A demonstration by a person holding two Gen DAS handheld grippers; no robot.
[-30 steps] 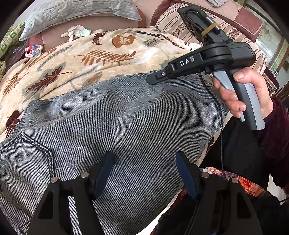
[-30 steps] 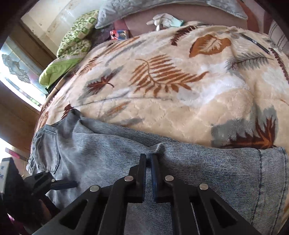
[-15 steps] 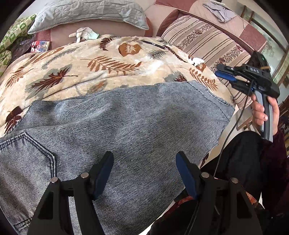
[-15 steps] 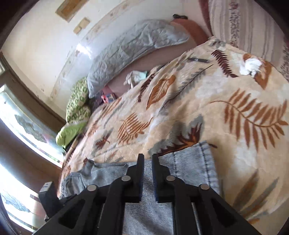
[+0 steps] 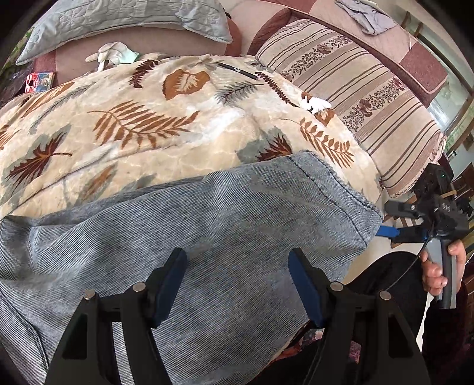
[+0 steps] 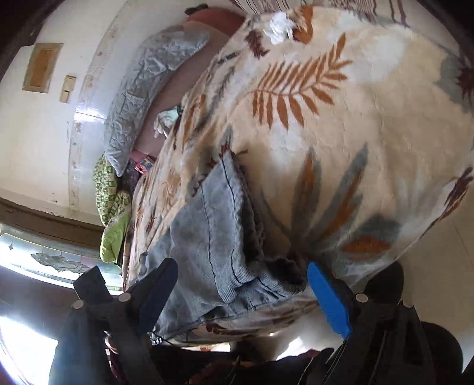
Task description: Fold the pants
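I see grey pants (image 5: pixel 207 225) lying flat on the leaf-print blanket (image 5: pixel 148 127); left gripper (image 5: pixel 237 284) released, right gripper (image 6: pixel 241 299) opening, holding nothing.

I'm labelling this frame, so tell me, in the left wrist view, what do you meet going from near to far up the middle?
Left gripper → grey pants → leaf-print blanket → black pen → grey quilted pillow.
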